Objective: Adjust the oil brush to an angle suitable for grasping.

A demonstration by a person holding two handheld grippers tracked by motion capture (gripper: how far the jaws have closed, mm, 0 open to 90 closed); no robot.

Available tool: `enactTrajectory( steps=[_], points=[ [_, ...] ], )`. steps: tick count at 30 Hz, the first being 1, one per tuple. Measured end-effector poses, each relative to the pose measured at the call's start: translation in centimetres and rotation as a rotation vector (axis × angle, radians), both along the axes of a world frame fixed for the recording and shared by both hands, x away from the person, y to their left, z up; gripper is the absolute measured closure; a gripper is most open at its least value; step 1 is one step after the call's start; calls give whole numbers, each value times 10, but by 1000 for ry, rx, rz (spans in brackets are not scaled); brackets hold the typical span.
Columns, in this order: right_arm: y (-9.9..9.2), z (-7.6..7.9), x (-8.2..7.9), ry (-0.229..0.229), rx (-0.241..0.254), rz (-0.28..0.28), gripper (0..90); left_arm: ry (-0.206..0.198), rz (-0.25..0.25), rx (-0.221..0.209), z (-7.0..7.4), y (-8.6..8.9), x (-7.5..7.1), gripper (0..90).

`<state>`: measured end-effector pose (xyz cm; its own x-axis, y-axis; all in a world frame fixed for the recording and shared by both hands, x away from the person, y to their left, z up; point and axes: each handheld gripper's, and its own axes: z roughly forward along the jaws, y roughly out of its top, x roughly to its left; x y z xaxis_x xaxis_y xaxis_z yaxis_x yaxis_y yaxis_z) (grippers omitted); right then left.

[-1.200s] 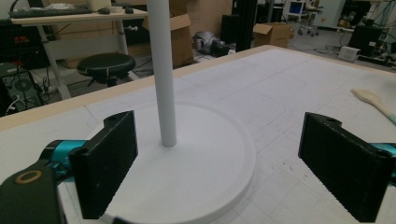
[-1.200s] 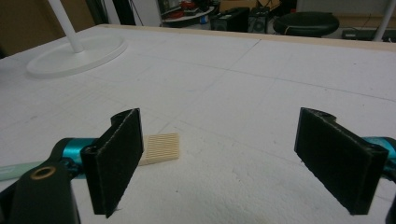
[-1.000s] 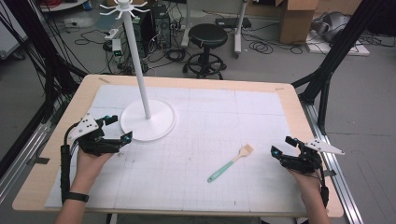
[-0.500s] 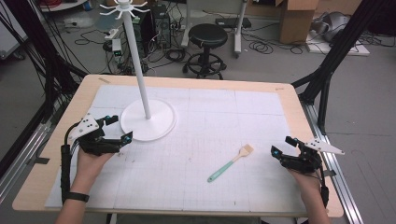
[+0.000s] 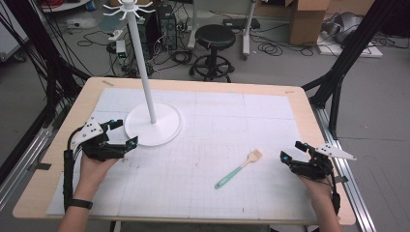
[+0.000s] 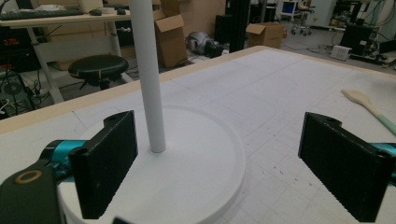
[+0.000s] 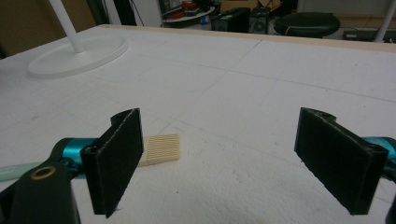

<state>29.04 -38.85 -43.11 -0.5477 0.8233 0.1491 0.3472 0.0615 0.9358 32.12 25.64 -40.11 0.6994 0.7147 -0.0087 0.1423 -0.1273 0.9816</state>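
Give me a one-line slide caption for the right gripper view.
Open right gripper poised low over the white mat, the brush's ribbed head beside its left jaw, white stand beyond.

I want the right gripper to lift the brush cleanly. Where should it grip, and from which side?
Probably the thin teal handle of the brush, mid-length, from above with the jaws across it. It lies flat on the mat, slanting, bristles toward the open right gripper, which has free space around it.
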Motion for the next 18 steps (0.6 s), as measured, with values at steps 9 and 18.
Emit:
enactTrajectory(
  steps=[9, 18],
  points=[
    [0, 0, 0, 1, 0, -4, 150, -3, -10, 1, 2, -5, 0, 125],
    [0, 1, 0, -1, 4, -2, 150, -1, -23, 15, 2, -11, 1, 125]
  ],
)
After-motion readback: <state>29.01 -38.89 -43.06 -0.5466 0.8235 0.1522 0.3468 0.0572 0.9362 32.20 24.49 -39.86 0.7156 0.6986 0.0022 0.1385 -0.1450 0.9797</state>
